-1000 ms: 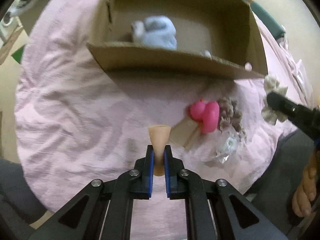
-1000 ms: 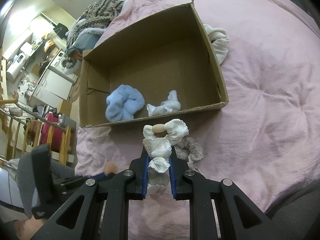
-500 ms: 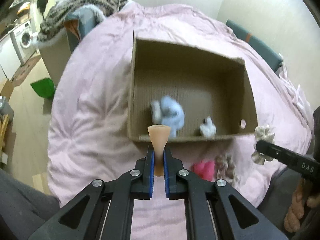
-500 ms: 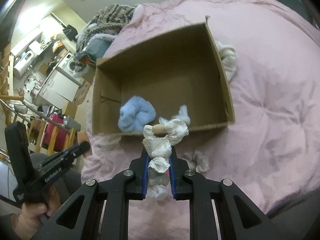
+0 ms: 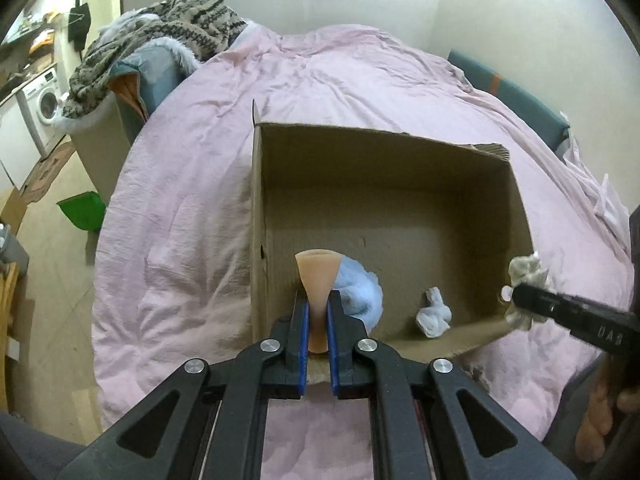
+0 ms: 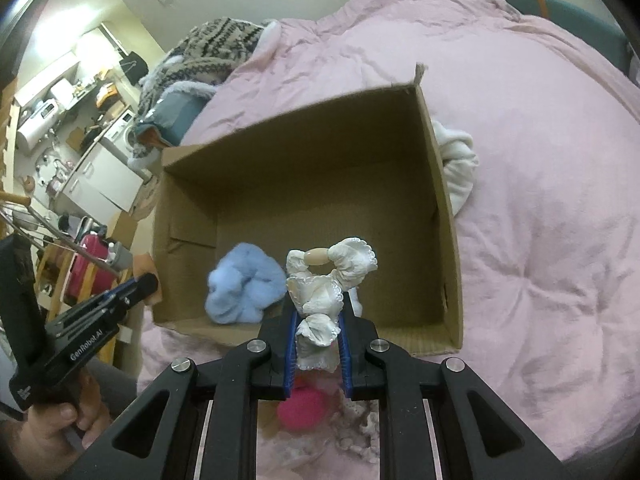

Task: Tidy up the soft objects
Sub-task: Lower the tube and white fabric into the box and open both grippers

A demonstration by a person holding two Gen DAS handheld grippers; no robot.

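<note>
Pink bedding (image 5: pixel 192 208) is covering the bed that is carrying everything, with a heap of knitted clothes (image 5: pixel 160 28) lying at its far left. Starting from the left claw (image 5: pixel 318 316), its jaws are pinching a tan, cone-shaped soft piece (image 5: pixel 316 280), which is hanging over the near left corner of the cardboard box (image 5: pixel 256 200). Over at the right claw (image 6: pixel 318 320), the jaws are clamping a white lace scrunchie (image 6: pixel 324 280), which is hovering above the box's near wall.

Inside the box, a blue fluffy scrunchie (image 6: pixel 240 292) and a small white cloth piece (image 5: pixel 434 312) are already lying near the front. Judging by this, the sorting is running partway: two items are stowed and two are waiting to be dropped. Closer in, a pink soft toy (image 6: pixel 300 406) and some lacy bits (image 6: pixel 360 432) are still sitting on the bedding outside the box.
</note>
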